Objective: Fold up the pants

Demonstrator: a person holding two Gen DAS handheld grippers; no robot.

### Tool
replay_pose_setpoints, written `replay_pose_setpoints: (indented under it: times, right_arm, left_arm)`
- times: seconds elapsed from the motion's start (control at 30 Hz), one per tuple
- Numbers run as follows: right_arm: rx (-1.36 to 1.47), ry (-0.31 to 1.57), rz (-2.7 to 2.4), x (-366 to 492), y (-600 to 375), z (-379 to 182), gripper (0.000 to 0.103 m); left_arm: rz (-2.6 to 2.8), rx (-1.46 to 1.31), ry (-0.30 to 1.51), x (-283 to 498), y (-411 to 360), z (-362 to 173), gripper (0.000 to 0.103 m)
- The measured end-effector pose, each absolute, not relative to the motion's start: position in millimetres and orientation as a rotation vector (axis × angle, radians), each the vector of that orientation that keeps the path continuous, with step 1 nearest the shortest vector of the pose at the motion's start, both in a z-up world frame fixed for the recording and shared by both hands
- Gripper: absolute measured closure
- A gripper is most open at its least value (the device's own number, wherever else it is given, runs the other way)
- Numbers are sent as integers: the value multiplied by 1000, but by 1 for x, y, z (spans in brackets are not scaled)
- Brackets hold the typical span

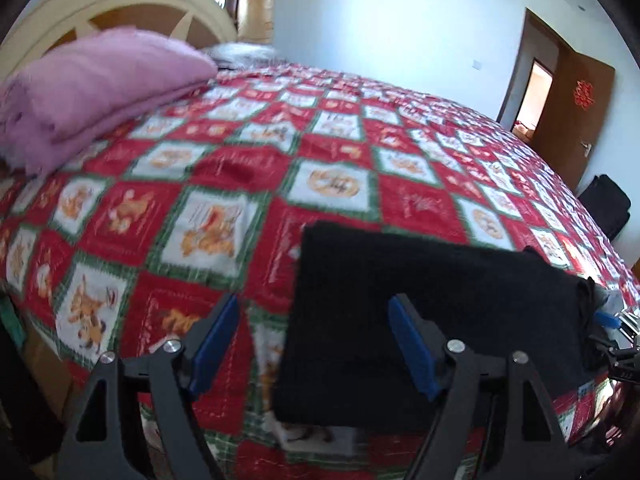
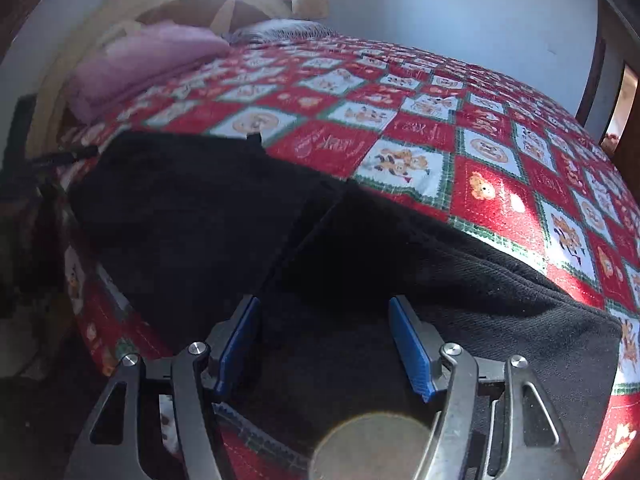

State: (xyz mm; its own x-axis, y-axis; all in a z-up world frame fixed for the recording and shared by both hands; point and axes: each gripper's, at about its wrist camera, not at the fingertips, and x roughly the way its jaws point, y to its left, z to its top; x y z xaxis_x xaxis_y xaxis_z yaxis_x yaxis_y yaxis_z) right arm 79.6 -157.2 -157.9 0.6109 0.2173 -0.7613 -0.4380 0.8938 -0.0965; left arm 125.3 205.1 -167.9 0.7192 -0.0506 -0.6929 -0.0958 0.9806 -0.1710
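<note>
Black pants (image 1: 432, 304) lie partly folded on the near edge of a bed with a red, white and green patchwork quilt (image 1: 248, 168). My left gripper (image 1: 314, 340) is open over the pants' left edge, one blue pad over quilt, the other over cloth. In the right wrist view the pants (image 2: 208, 216) spread across the near bed edge with a fold line down the middle. My right gripper (image 2: 324, 340) is open just above the cloth and holds nothing. The right gripper's tip (image 1: 612, 320) shows at the pants' right end in the left view.
A folded pink blanket (image 1: 96, 92) lies at the bed's head, by a cream headboard (image 1: 132, 0). A brown door (image 1: 576, 112) stands open at the far right, a black bag (image 1: 608, 204) below it. The bed's near edge drops off under both grippers.
</note>
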Motion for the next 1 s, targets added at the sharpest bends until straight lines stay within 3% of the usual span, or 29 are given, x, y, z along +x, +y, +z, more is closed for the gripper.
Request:
replay_pose_setpoints:
  times: [0.27,0.43,0.6,1.0]
  right_arm:
    - [-192,828,389,69,-177,-157,33]
    - [-194,800,373,65,-175,-161,31]
    - [-203,785,373,64,-176,-162,30]
    - [-209,775,374,63,-177,-164,29]
  left_arm:
    - [-46,-250,760,127,203,-181,25]
    - [-52,-264,736,134,206,-173,36]
    - [-74,-255,694,135,204,-160,36]
    - [-183,-458,754,140,229,-190,36]
